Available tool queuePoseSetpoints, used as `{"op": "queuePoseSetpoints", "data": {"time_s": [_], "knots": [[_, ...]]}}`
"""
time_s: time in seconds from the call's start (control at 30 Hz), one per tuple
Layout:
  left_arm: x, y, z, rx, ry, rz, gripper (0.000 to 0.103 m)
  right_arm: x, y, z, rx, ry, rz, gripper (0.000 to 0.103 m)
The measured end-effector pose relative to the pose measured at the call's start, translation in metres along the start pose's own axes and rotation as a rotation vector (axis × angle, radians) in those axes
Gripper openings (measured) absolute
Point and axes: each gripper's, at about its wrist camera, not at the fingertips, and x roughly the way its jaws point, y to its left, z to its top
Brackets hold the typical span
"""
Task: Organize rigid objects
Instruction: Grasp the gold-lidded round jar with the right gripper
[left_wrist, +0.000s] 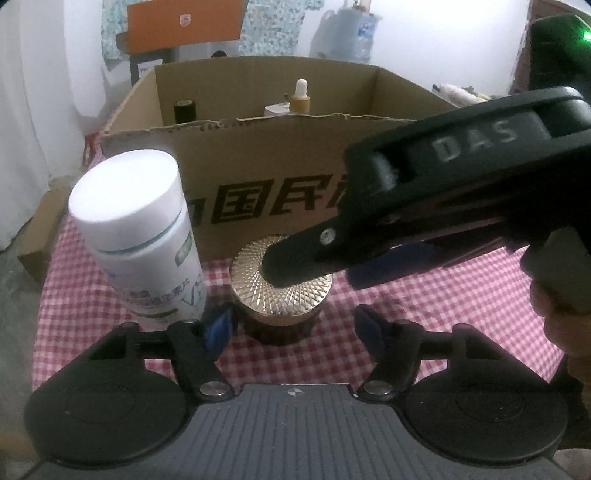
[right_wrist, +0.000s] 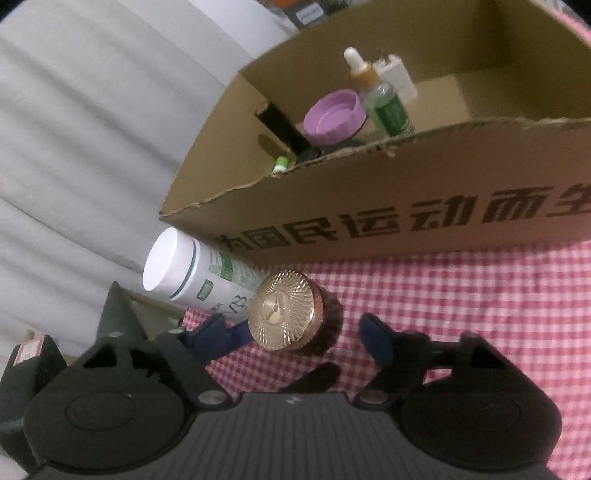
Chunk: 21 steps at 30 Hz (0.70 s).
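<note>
Both grippers are converging on the gold-lidded jar (left_wrist: 281, 295), which is standing on the checked tablecloth (left_wrist: 424, 314) in front of the cardboard box (left_wrist: 258, 158), with the white vitamin bottle (left_wrist: 140, 229) at its nine o'clock. The left gripper (left_wrist: 293, 328) is sitting partly open, its blue pads flanking the jar without pressing. The right gripper (right_wrist: 299, 336) is likewise half-wide, the jar between its pads but not clamped. This looks like the reaching step; next, one gripper should be closing on the jar and lifting it over the box wall at twelve o'clock.

Shiny gold metal lid (left_wrist: 281, 275), matt cardboard box (left_wrist: 266, 162), plastic bottle (left_wrist: 144, 236), checked cloth (left_wrist: 424, 295)
</note>
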Motion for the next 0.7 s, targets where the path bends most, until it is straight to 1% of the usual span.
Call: {"op": "queuePoseSetpoints", "data": {"time_s": [0.07,0.1,0.17,0.37,0.63,0.7], "knots": [[0.0,-0.001,0.0,0.003,0.001,-0.003,0.068,0.004,-0.001,0.002,0.002,0.009,0.012,0.07],[0.0,-0.001,0.0,0.004,0.002,-0.008,0.067,0.005,-0.001,0.002,0.003,0.012,0.015,0.065],[-0.001,-0.003,0.0,0.006,0.006,-0.018,0.066,0.007,-0.002,0.004,0.005,0.019,0.023,0.065],[-0.001,-0.012,0.001,0.034,0.014,-0.041,0.066,0.001,-0.005,0.005,0.005,0.007,0.002,0.063],[0.001,-0.035,0.003,0.094,0.025,-0.104,0.066,-0.021,-0.025,-0.005,0.031,-0.021,-0.034,0.063],[0.002,-0.04,0.005,0.114,0.022,-0.11,0.067,-0.028,-0.032,-0.006,0.05,-0.033,-0.036,0.063]]}}
